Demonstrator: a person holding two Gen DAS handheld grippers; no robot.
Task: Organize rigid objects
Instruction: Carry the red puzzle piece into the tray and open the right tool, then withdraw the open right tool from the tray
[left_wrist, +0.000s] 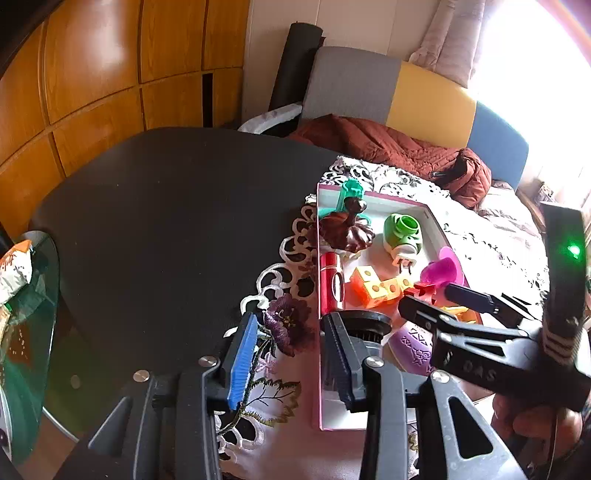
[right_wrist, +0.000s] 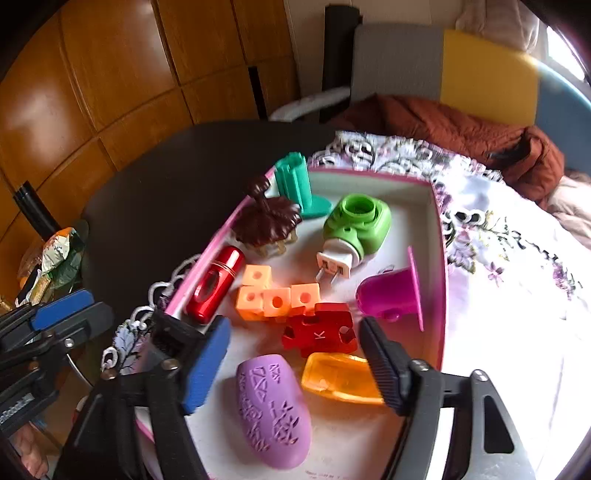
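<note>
lay in the pink-rimmed tray (right_wrist: 441, 258) on the bench (right_wrist: 184, 177): purple shell (right_wrist: 271, 410), orange case (right_wrist: 338, 376), red puzzle piece (right_wrist: 319, 332), cubes (right_wrist: 275, 299), red tube (right_wrist: 216, 284). hovered open and empty over the shell, right gripper (right_wrist: 295, 373). stood open beside the tray's left wall, left gripper (left_wrist: 291, 362).

The shallow pink-rimmed white tray (right_wrist: 439, 236) is crowded, with a textured lilac oval piece (right_wrist: 273, 410), translucent orange scoop (right_wrist: 336, 376) and red puzzle-shaped block (right_wrist: 319, 334) blocking its near end, while the bare black tabletop (left_wrist: 166, 206) to its left lies open.
</note>
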